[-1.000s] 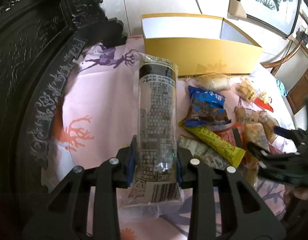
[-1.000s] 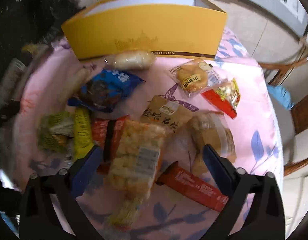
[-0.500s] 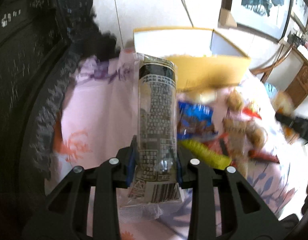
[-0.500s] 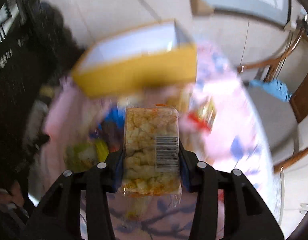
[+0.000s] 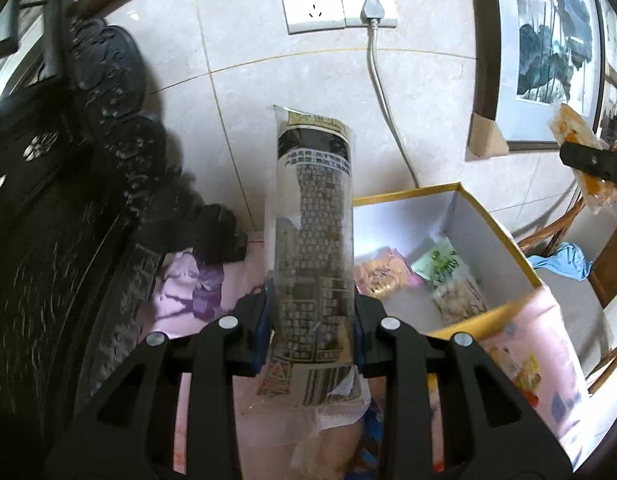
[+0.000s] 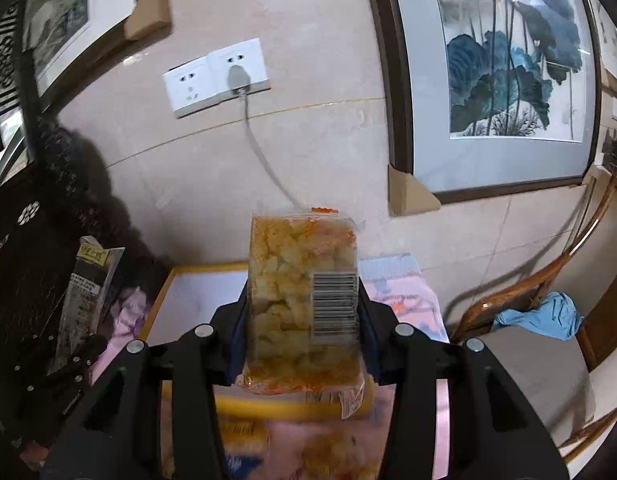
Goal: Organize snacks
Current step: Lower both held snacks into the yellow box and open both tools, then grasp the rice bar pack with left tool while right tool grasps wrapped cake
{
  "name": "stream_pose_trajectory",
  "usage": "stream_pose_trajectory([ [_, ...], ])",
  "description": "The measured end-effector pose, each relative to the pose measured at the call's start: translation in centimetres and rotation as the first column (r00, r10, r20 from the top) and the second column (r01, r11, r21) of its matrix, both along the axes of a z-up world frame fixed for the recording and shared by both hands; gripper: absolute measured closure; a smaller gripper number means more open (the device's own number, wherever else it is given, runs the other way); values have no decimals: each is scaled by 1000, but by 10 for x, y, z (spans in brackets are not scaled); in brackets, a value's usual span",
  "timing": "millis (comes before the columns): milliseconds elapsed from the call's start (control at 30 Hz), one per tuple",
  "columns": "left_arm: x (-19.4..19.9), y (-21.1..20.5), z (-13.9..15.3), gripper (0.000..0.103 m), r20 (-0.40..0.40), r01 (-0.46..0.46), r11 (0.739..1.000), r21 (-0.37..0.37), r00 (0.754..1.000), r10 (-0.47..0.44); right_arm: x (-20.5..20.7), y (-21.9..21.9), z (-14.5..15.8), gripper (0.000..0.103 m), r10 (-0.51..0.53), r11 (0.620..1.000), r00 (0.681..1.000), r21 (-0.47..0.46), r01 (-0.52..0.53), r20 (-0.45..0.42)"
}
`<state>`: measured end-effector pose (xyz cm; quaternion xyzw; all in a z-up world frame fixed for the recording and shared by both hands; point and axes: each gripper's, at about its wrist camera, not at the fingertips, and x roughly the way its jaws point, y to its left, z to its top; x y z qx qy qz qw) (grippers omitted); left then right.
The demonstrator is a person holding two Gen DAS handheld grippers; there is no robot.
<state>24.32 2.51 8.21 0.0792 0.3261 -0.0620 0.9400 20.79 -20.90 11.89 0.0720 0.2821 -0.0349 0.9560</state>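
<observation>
1. Beige wall tiles (image 5: 292, 92) fill the background of both views, with a double socket (image 5: 338, 4) and a grey cord (image 5: 388, 112) hanging from it toward the yellow box (image 5: 496, 224)
2. Hard to make out: the lower end of the long dark packet (image 5: 314, 248) blurs into clear crumpled film below the fingers, and its small print cannot be read; the near wall of the box is smeared in the right wrist view
3. Left gripper (image 5: 312, 324) is clenched on the long dark packet, which stands upright between the blue pads, in the air in front of the box's left part, hiding it
4. Right gripper (image 6: 302, 324) is clamped on the clear pack of puffed snacks (image 6: 302, 292), pale yellow lumps with orange dusting and a barcode label on its right side; it is held upright above the box's near edge
5. Inside the box lie a gold-orange packet (image 5: 382, 274), a green packet (image 5: 440, 258) and a clear bag of pale pieces (image 5: 458, 296), near the right wall
6. Pink patterned cloth (image 5: 524, 344) covers the table under the box
7. Around it: dark carved furniture (image 5: 68, 200) on the left, a framed lotus painting (image 6: 512, 64), and a wooden chair (image 6: 548, 280) carrying a blue cloth (image 6: 540, 314) on the right
</observation>
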Motion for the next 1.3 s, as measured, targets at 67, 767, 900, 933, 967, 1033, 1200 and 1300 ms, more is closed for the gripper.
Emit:
stream_pose_trajectory([
  [67, 10, -4, -4, 71, -2, 35, 999, 3, 999, -35, 15, 0, -7, 57, 3, 1000, 1000, 1, -3, -12],
  [767, -45, 50, -86, 2, -125, -135, 986, 98, 981, 147, -59, 7, -100, 1, 101, 991, 951, -53, -122, -291],
  [900, -57, 48, -129, 2, -221, -97, 983, 158, 967, 131, -96, -4, -159, 1, 29, 995, 900, -70, -66, -436],
  [933, -58, 46, -136, 2, -235, -88, 982, 169, 964, 127, -104, -7, -176, 1, 33, 997, 880, -50, -64, -474],
  [967, -59, 45, -142, 2, -252, -79, 982, 172, 960, 122, -108, -7, -185, 1, 50, 996, 873, -34, -76, -486],
  [1033, -59, 41, -153, 2, -283, -46, 986, 163, 955, 92, -117, -5, -207, 1, 52, 994, 852, -52, -93, -520],
  [1200, -51, 30, -167, 2, -300, 7, 984, 180, 953, 48, -119, 7, -216, 1, 114, 987, 861, -42, -155, -496],
  [1300, -46, 28, -169, 2, -310, -4, 981, 194, 948, 65, -114, 8, -220, 1, 101, 989, 866, -46, -141, -489],
])
